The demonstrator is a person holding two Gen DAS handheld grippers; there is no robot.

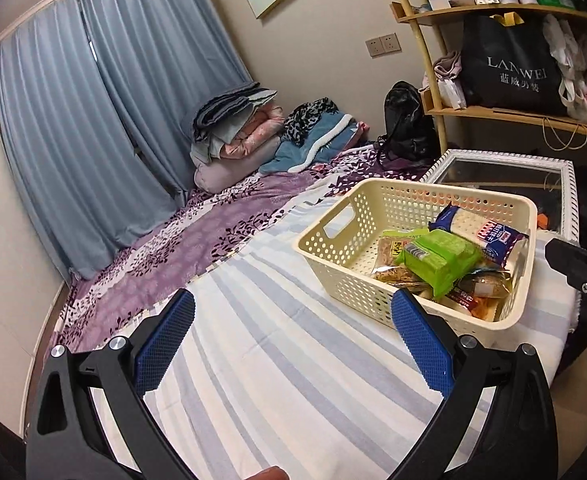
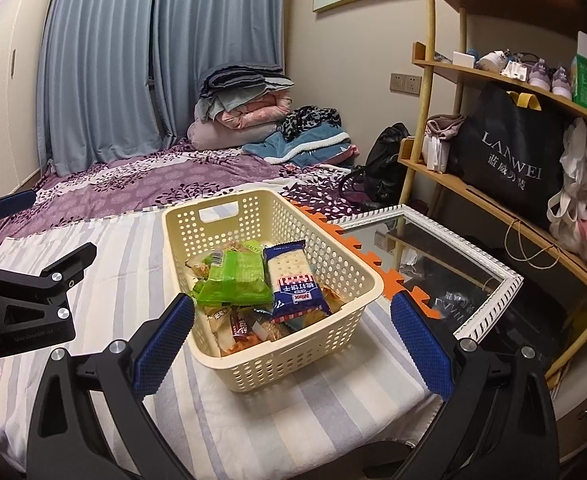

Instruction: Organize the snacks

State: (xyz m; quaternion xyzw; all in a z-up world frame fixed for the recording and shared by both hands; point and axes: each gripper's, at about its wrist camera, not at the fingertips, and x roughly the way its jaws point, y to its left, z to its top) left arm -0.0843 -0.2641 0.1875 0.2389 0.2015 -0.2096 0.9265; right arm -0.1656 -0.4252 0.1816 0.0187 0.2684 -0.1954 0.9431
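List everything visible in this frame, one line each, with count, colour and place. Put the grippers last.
basket: one, cream, on striped cloth
green packet: one, top of the snacks in the basket
blue cracker packet: one, in the basket beside the green packet
other snacks: several, mixed, underneath
striped cloth: one, blue-white, on bed
mirror: one, white frame, right of the basket
black bag: one, on shelf
left gripper: open, empty
right gripper: open, empty

Blue curtains (image 2: 133, 60) hung behind purple floral bedding (image 2: 141, 188), w/ folded blankets (image 2: 245, 104) piled at far end. Black LANWEI bag (image 2: 509, 152) sat on wooden shelf (image 2: 493, 200); white-framed mirror (image 2: 489, 276) lay below it.
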